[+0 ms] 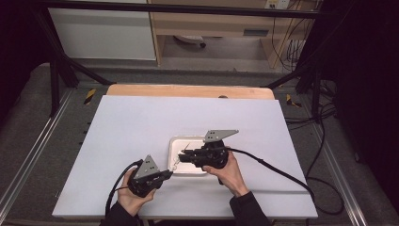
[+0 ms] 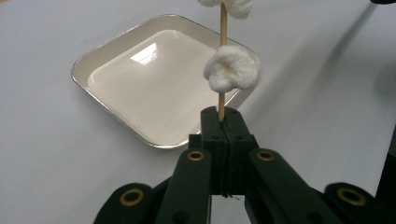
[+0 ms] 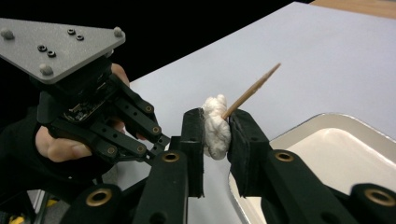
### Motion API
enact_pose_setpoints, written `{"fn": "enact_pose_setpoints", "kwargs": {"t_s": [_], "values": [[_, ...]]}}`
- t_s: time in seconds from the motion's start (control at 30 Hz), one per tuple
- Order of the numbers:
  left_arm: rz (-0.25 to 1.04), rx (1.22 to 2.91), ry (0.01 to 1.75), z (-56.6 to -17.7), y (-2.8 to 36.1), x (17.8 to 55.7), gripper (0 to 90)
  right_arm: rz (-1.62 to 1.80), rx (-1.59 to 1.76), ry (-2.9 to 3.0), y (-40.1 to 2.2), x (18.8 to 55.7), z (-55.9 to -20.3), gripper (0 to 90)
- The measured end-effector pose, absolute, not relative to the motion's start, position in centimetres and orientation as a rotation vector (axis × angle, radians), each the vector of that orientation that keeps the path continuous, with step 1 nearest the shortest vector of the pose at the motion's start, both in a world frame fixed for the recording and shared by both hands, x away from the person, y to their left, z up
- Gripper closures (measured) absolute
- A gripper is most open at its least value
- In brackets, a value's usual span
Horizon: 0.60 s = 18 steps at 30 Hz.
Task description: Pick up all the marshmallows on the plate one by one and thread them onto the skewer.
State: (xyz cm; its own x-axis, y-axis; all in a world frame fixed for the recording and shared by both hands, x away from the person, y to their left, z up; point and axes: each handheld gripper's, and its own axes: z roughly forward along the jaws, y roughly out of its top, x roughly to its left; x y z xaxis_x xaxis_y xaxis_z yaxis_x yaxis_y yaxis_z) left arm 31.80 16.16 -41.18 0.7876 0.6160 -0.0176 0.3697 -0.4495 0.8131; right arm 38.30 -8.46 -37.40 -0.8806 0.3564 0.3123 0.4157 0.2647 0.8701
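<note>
My left gripper (image 2: 223,122) is shut on the blunt end of a thin wooden skewer (image 2: 222,28), which stands up from its jaws. A white fluffy lump (image 2: 232,69) sits on the skewer just above the jaws. A second white lump (image 2: 226,5) is higher up the stick. My right gripper (image 3: 215,116) has that upper lump (image 3: 215,128) between its jaws, both pads touching it, with the skewer's pointed tip (image 3: 254,88) poking out beyond. In the high view the left gripper (image 1: 168,174) and the right gripper (image 1: 181,157) meet at the front left corner of the white tray (image 1: 175,141).
The shallow white tray (image 2: 93,60) with a metal rim lies empty on a white sheet (image 1: 141,122) that covers the table. A wooden table edge (image 1: 188,90) shows at the back. Black frame posts and cables stand around the table.
</note>
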Motion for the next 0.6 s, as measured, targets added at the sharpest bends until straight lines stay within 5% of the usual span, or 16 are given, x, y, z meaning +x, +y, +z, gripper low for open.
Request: {"fn": "enact_pose_setpoints", "kwargs": {"t_s": [0.2,0.6], "values": [[0.327,2.076,0.755,-41.4,16.5,32.0,89.1,-1.768,-0.793,-2.469,-9.2,38.3,-36.7,61.0],[0.289,2.057,0.801,-41.7,17.1,32.5,88.9,-1.748,-0.972,-2.65,-12.4,38.7,-37.4,15.8]]}}
